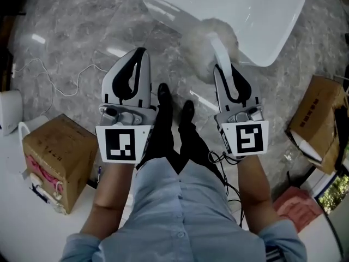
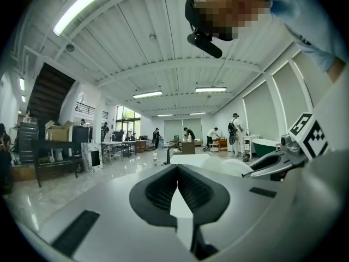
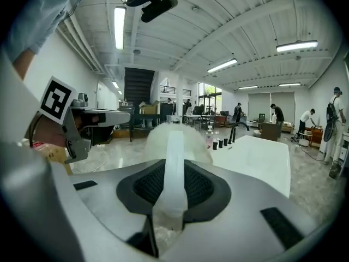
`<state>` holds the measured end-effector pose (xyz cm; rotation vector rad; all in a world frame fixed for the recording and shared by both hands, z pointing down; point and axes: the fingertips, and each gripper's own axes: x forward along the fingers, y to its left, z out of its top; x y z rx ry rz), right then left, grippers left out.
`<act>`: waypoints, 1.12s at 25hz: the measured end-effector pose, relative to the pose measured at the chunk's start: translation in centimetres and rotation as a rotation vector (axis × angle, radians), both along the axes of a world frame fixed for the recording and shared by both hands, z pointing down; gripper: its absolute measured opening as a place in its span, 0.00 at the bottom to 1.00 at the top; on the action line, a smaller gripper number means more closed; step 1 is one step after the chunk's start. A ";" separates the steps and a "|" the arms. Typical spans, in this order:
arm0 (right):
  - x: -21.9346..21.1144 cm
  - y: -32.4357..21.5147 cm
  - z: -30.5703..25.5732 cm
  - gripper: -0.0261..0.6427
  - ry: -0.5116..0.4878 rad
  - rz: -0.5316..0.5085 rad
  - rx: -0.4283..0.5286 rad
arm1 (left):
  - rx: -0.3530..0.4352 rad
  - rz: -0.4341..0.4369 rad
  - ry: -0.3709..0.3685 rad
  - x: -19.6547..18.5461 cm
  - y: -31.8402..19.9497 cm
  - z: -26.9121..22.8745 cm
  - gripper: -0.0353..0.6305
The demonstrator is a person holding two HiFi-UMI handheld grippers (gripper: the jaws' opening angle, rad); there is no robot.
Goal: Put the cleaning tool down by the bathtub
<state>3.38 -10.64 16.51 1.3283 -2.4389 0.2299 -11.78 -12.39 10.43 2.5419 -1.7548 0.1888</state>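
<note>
The cleaning tool is a fluffy white duster on a flat white handle. My right gripper is shut on that handle, and the fluffy head hangs over the floor just short of the white bathtub. In the right gripper view the handle runs up between the dark pads to the fluffy head, and the bathtub lies to the right. My left gripper is held level beside it at the left, shut, with nothing between its pads.
A cardboard box stands at the left with a white appliance and a thin white cable beyond it. Another open box and a red item lie at the right. My shoes are on the grey marble floor.
</note>
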 end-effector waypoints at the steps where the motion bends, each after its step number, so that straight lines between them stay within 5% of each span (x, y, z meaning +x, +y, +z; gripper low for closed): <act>1: -0.1 -0.1 1.0 0.19 0.008 -0.007 -0.019 | -0.008 0.007 0.003 0.0 -0.3 0.9 0.08; 28: 1.0 -2.9 26.7 0.19 0.065 -0.048 -0.179 | -0.146 0.149 0.042 3.2 -6.3 24.4 0.08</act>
